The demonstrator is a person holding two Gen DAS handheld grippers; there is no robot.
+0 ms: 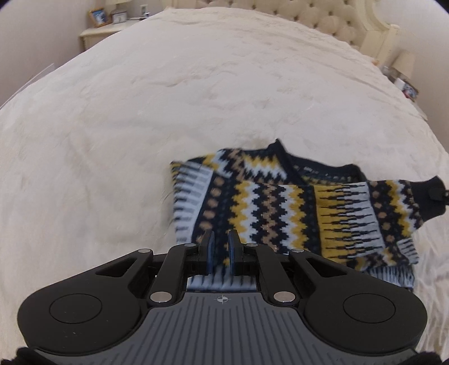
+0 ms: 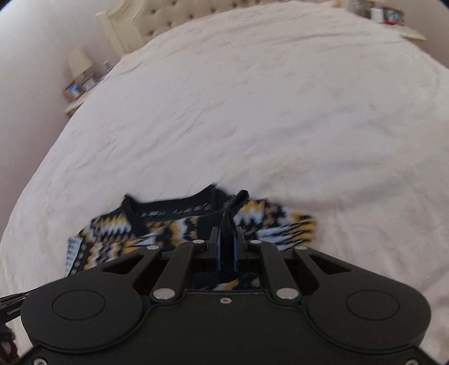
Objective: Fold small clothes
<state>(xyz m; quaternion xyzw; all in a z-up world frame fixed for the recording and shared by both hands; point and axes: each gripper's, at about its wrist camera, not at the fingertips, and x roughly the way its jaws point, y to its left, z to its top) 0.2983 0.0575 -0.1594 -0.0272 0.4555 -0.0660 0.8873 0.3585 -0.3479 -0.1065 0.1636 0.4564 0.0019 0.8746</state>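
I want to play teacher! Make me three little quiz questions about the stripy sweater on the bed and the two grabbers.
1. True or false: the sweater lies on a cream bed cover.
2. What does the right gripper pinch? A) a dark sweater edge B) a pillow C) nothing
3. Fill in: behind the bed stands a tufted ____.

Key: 1 true. 2 A, the dark ribbed edge. 3 headboard.
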